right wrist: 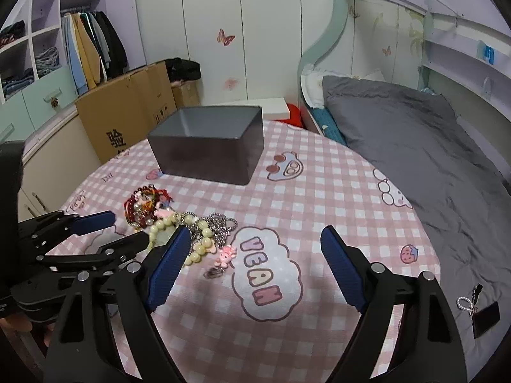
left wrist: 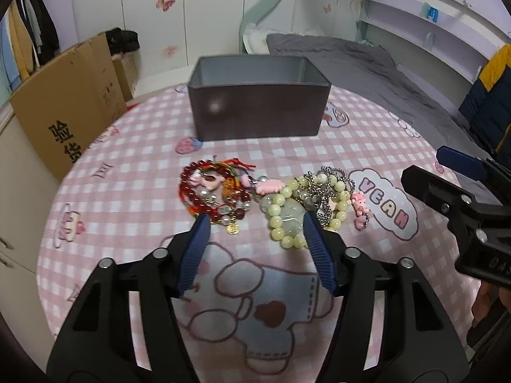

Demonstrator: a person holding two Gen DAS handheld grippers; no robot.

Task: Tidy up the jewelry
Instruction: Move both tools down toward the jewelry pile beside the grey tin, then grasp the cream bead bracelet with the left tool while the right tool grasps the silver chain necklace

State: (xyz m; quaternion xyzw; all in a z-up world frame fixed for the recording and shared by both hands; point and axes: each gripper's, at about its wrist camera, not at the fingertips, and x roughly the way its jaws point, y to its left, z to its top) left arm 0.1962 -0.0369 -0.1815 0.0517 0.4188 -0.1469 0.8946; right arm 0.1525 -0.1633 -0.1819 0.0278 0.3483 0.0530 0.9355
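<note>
Jewelry pile [left wrist: 271,201] strung left-right before grey box [left wrist: 258,108], long side crosswise

Right gripper [right wrist: 252,233] open over pink checked tablecloth [right wrist: 335,198], nothing between the jaws. Jewelry pile [right wrist: 179,223] just left of its left finger, with left gripper [right wrist: 127,228] poking in at it. Grey box [right wrist: 210,146] sitting further back, open top.

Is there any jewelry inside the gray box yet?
No, the gray box looks empty inside, and the bracelets lie in a pile on the checkered tablecloth in front of it.
</note>
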